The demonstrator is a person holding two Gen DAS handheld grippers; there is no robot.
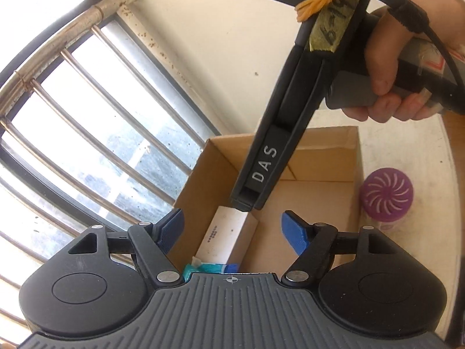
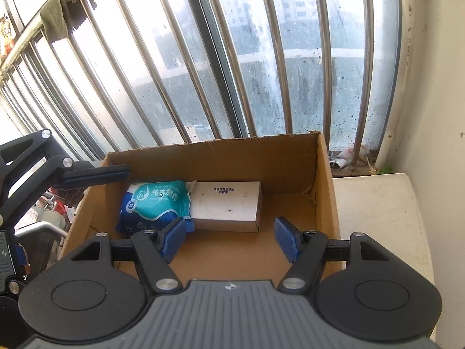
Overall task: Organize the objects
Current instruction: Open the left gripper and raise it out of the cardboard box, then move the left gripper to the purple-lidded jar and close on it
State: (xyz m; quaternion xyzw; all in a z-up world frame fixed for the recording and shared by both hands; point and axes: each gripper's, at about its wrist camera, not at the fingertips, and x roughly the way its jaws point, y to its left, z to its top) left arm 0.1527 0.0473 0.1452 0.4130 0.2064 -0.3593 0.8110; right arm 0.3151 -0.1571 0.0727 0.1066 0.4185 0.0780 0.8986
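Looks like between picks: both the left gripper [image 1: 232, 234] and right gripper [image 2: 231, 240] spread wide with nothing between the pads, hovering over the box [image 2: 327, 192]; wipes [image 2: 154, 203] and white carton [image 2: 226, 205] already down inside, side by side toward the box's left and back walls. Probably next: swing over to the purple ball [image 1: 386, 193] sitting on the ledge [image 1: 430, 180] just outside the box's right wall, then straddle and pinch.

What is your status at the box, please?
Both tools open, empty. White rectangular carton and teal wipes pack inside brown cardboard box. Purple round container still outside.
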